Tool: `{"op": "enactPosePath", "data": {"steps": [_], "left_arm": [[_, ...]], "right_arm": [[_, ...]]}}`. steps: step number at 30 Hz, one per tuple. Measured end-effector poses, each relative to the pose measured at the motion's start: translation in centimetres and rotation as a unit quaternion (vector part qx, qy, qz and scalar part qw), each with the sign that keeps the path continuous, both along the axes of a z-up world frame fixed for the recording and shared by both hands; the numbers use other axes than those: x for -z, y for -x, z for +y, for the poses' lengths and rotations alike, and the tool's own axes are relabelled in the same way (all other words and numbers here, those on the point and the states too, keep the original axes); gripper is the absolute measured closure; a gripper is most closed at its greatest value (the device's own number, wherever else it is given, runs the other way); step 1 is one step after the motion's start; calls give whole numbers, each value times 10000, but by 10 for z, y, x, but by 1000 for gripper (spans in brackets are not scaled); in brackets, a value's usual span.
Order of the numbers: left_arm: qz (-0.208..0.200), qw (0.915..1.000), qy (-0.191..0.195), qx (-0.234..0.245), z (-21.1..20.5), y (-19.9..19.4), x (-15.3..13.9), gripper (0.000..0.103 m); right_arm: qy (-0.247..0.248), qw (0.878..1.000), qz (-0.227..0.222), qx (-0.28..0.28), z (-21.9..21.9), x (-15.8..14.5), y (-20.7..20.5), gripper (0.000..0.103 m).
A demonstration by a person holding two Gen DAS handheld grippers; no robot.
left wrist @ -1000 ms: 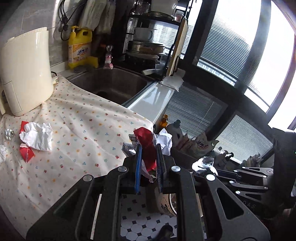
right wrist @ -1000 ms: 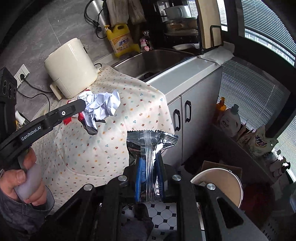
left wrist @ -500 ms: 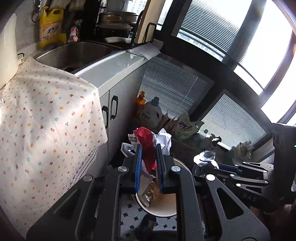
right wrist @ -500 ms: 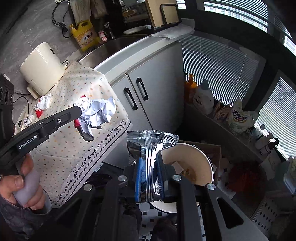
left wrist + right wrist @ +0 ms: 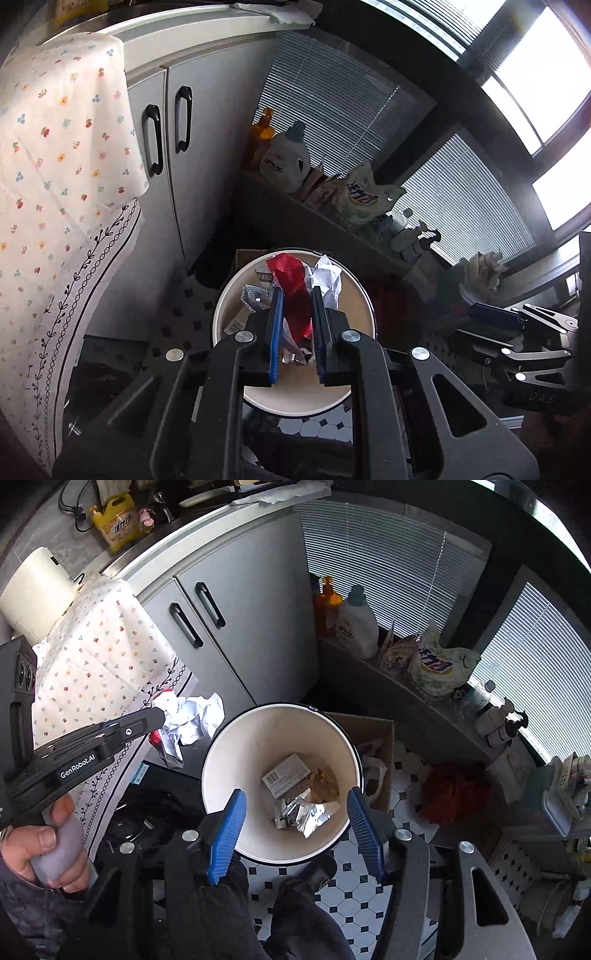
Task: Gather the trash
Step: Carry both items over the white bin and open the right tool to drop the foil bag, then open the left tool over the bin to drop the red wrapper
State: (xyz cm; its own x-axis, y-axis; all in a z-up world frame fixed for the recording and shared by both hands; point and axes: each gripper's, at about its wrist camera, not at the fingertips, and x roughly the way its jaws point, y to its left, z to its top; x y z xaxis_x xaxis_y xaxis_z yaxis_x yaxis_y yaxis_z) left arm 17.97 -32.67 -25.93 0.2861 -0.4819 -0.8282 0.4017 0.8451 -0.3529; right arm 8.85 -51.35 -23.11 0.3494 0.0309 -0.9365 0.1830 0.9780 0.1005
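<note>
**One load dropped, one still in my grip**

My left gripper (image 5: 297, 314) is clamped on a bundle of trash (image 5: 295, 291): a red wrapper with crumpled white paper pressed against it. From the left wrist view the bundle sits directly over the bin (image 5: 221, 306); its long axis runs along my fingers, the red end pointing forward and down toward the bin's mouth. From the right wrist view the same bundle (image 5: 188, 723) hangs just left of the rim, not yet inside.

My right gripper (image 5: 295, 830) stands wide apart and empty above the bin (image 5: 258, 738). A silver foil packet (image 5: 299, 812) lies at the bottom beside a small box (image 5: 286, 775).

As I judge it, the left bundle remains to be released.
</note>
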Motion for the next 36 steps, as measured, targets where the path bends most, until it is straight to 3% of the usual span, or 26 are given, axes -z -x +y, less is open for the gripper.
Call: {"op": "enactPosePath", "data": {"steps": [6,7,8,10,14,23,26,36], "left_arm": [[235,9993,6,285,-24,3,16,85],[271,9990,18,344,-27,3,16,76],[253,9989,-2,388,-29,4,15,59],[12,9990,-86,435,-30,8,5,40],[-222,9983,-105,537,-23,11,-19,28],[-637,9976,-139,221,18,11,-74,12],[-800,9967,-123,73,34,11,-93,10],[-1460,9874,-127,-596,102,10,-150,6]], "right_arm": [[46,9998,-45,172,-15,-6,13,44],[48,9998,-62,201,-17,-7,13,43],[40,9997,-72,226,-17,-9,14,42],[20,9997,-67,238,-17,-12,15,38],[57,9995,-243,209,-14,-29,16,20],[2,9959,-898,112,4,-74,-2,12],[49,9921,-1254,77,16,-93,-6,8],[245,9733,-2276,-158,80,-147,-26,8]]}}
